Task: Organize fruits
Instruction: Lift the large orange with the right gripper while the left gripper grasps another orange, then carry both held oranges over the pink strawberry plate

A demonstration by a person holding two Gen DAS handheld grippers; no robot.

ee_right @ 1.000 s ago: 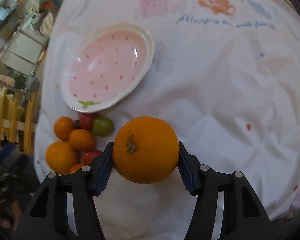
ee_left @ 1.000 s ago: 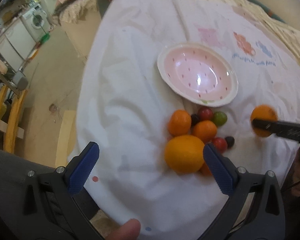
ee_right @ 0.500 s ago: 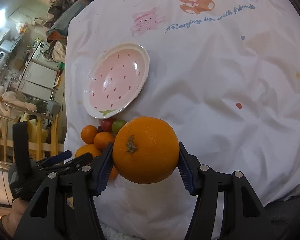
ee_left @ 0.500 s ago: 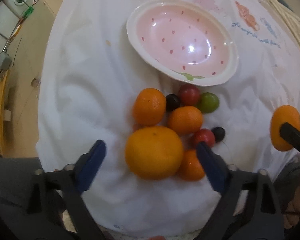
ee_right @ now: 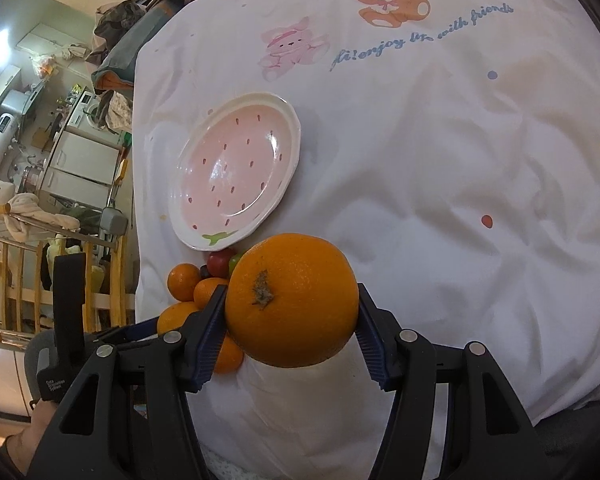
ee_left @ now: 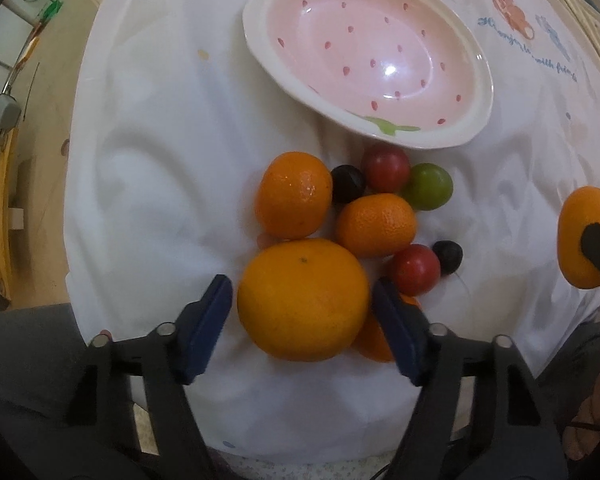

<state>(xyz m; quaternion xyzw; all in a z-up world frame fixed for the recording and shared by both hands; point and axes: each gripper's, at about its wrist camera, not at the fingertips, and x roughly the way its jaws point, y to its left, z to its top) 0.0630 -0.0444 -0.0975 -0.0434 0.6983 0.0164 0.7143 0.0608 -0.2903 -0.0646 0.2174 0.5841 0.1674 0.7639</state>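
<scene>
Closing in over the past second, the left gripper [ee_left: 302, 312] has dropped from a high look at the cloth to sit low over the fruit pile, its blue pads now flanking the large orange [ee_left: 303, 299]; the right gripper [ee_right: 290, 320] has pulled back from the plate, carrying its own orange [ee_right: 291, 299].

Only the left wrist view lays out the whole pile on the white cloth [ee_left: 160, 160]: two mandarins [ee_left: 294, 195], a red tomato [ee_left: 386, 169], a green one [ee_left: 428, 186], a second red one [ee_left: 415, 269], two dark round fruits [ee_left: 347, 184], and another orange fruit partly hidden behind the right-hand pad. Just beyond the pile lies the pink strawberry-print plate [ee_left: 474, 120], with nothing on it. Only the right wrist view shows the cartoon bears and blue lettering printed on the cloth, and the kitchen clutter off its edge.

Left jaws stand apart, slightly wider than the large orange, with a narrow gap visible on the left side; contact on the right side cannot be told. Right jaws are clamped on both sides of the stem-scarred orange, held clear of the cloth, near the pile.
</scene>
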